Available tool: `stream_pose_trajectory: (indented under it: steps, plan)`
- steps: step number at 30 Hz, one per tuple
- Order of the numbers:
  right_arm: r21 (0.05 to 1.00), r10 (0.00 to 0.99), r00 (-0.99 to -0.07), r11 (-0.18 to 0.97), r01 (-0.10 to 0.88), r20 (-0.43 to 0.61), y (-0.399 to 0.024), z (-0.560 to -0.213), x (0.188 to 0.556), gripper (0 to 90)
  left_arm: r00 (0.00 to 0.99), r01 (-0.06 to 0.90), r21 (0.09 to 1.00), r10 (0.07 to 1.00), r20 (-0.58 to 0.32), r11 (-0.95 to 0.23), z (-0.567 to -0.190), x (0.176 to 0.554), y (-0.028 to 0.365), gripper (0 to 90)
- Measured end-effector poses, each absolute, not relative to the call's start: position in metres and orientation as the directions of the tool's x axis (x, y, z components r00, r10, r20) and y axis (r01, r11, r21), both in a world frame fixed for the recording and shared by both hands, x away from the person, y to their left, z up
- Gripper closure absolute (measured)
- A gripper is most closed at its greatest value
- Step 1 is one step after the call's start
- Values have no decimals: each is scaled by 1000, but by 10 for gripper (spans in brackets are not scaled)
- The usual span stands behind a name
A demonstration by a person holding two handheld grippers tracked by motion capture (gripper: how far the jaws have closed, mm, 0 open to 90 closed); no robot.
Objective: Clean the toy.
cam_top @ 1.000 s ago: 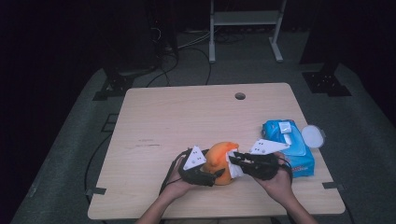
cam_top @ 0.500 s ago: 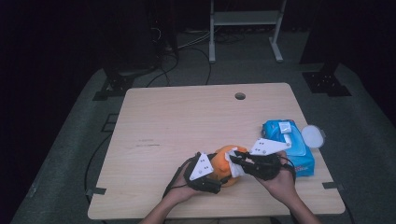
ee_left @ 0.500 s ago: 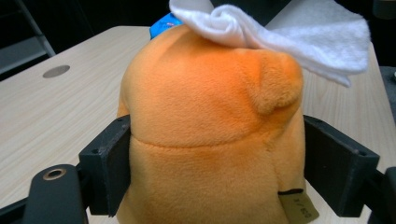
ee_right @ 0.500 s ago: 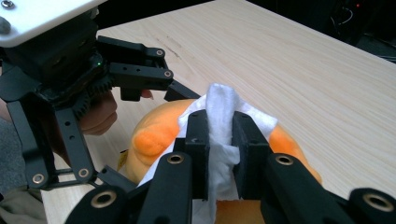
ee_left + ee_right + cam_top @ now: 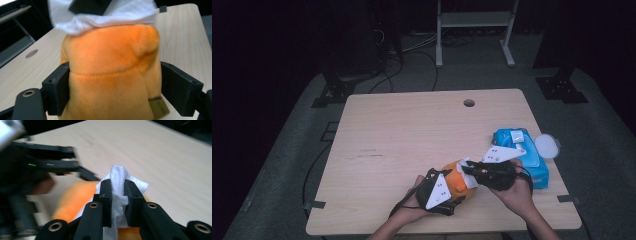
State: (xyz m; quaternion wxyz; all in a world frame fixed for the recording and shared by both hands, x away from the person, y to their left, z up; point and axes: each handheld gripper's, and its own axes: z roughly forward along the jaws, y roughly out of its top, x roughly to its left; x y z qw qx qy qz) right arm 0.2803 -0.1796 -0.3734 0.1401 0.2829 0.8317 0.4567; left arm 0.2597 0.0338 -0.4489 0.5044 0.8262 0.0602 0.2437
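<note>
The plush toy lay near the bench's six-o'clock edge. A wipe rested on it. At the toy's three o'clock sat the wipes pack, with a round lid beyond, also at three o'clock.

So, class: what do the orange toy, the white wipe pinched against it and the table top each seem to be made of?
Orange toy: plush fabric, going by its short fuzzy matte pile, a stitched seam and a sewn tag. White wipe: probably tissue or non-woven cloth; it crumples softly and looks fibrous in the right gripper. Table top: light wood or wood-look laminate, smooth, with faint grain lines; which one cannot be told.
</note>
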Motion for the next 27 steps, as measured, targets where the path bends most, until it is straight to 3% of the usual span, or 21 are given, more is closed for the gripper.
stream_pose_trajectory:
  steps: [3, 4, 7, 14, 22, 27]
  plan:
    - [843, 534, -844, 425, 329, 60, -170, -371, 274, 771, 880, -175, 858, 313, 356, -484, -449, 256, 31, 177]
    - [832, 518, -855, 473, 291, 4, -159, -372, 270, 772, 871, -189, 838, 308, 384, -512, -448, 254, 28, 177]
    - [832, 528, -849, 470, 295, 3, -161, -374, 275, 773, 871, -174, 842, 318, 374, -511, -447, 255, 30, 185]
    - [839, 673, -737, 368, 401, 57, -211, -382, 299, 773, 880, -138, 860, 337, 334, -491, -448, 262, 35, 194]
    - [847, 676, -736, 367, 385, 42, -210, -381, 295, 774, 890, -23, 899, 400, 217, -437, -448, 275, 48, 194]
    - [853, 593, -804, 394, 341, 48, -186, -376, 281, 773, 877, 111, 926, 474, 81, -362, -449, 289, 59, 194]
